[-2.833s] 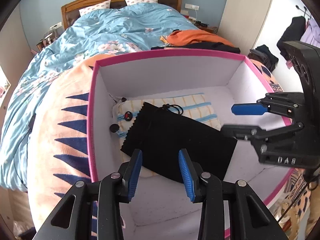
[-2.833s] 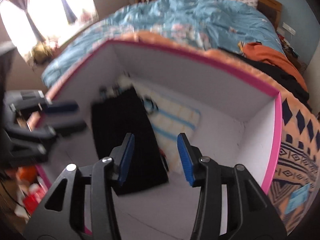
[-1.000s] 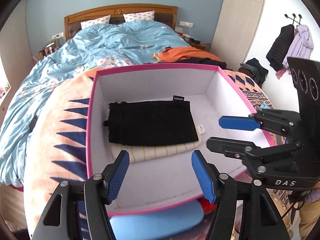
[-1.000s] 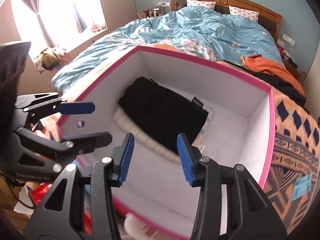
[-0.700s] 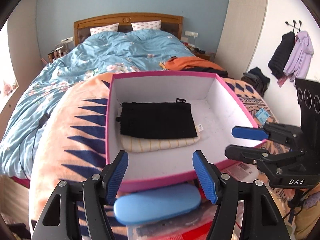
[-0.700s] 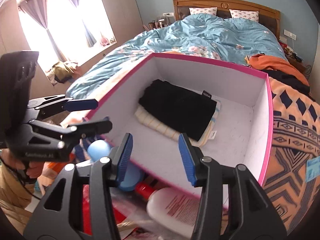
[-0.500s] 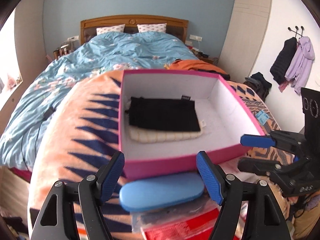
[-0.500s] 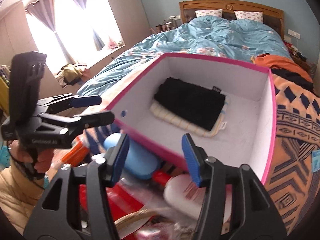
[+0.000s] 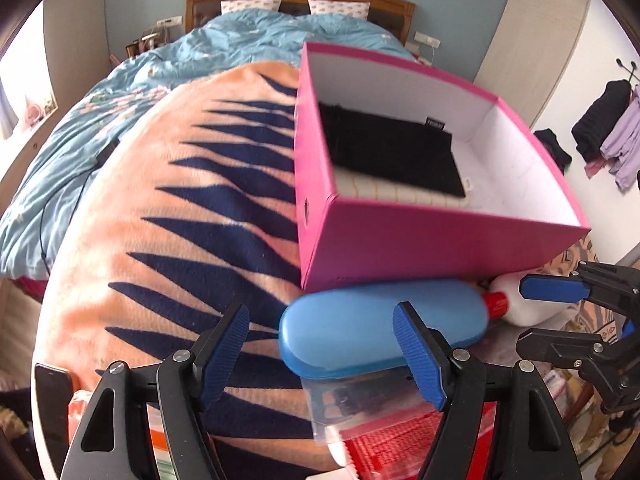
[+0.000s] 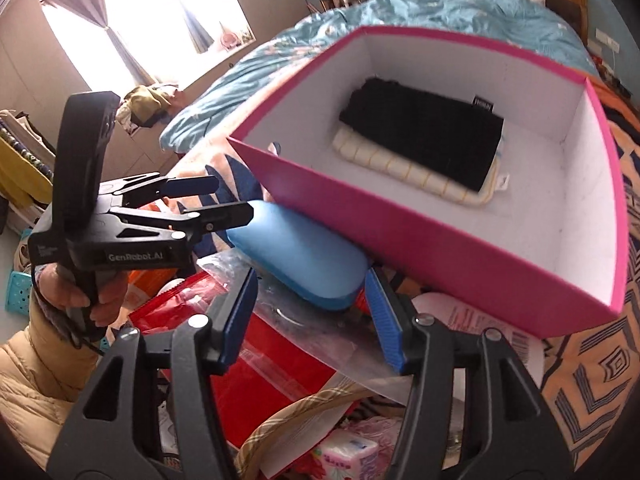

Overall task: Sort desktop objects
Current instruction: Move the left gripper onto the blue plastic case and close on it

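Pink open-top cardboard box (image 9: 420, 240) on orange-navy patterned blanket (image 9: 168, 216); folded black cloth (image 9: 392, 152) over cream striped towel (image 10: 404, 168) inside, far left. Blue oval hard case (image 9: 380, 324) just near box front, on clutter. Left gripper (image 9: 332, 356), right gripper (image 10: 312, 312): jaws just widened, parted, empty, above case.

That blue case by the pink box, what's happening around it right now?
A person is sorting clutter on a bed with a gripper in each hand. The pink box already holds a black pouch lying on a striped cloth. The blue case lies outside, against the box's near wall, on a clear plastic bag. The left gripper and right gripper are both open and empty, jaws just widened, aimed at the case. Nothing is gripped yet.
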Motion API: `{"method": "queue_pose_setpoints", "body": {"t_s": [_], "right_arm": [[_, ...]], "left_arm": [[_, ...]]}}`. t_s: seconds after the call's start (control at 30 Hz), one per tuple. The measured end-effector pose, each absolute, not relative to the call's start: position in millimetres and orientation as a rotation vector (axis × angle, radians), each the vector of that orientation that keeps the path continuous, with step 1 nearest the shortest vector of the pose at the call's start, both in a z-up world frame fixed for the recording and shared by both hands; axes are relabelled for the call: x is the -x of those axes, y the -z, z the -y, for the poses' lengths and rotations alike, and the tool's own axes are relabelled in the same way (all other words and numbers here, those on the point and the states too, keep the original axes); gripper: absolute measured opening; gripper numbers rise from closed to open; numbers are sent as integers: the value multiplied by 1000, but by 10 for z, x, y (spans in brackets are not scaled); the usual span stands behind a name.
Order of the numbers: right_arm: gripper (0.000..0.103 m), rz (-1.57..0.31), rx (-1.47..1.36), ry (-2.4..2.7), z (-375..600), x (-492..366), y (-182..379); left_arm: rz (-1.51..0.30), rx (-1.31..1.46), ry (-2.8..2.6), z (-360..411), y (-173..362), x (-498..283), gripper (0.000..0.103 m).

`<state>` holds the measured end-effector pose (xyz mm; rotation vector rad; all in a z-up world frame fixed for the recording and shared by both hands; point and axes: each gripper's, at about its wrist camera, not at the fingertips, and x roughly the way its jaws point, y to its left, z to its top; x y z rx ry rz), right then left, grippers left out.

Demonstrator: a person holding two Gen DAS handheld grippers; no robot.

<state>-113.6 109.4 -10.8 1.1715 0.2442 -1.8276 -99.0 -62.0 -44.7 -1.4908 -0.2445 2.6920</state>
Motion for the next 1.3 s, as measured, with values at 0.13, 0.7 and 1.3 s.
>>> {"method": "queue_pose_setpoints", "body": {"t_s": [0.13, 0.7, 1.3], "right_arm": [[58, -251, -1232, 1831, -1030, 1178, 206], [60, -365, -1326, 1880, -1104, 1182, 300], [69, -190, -1466, 1827, -728, 1415, 470]], "left_arm": [[253, 1520, -2653, 614, 542, 1018, 76], [342, 1519, -2548, 647, 639, 1024, 77], [354, 1540, -2472, 614, 687, 1069, 81]]}}
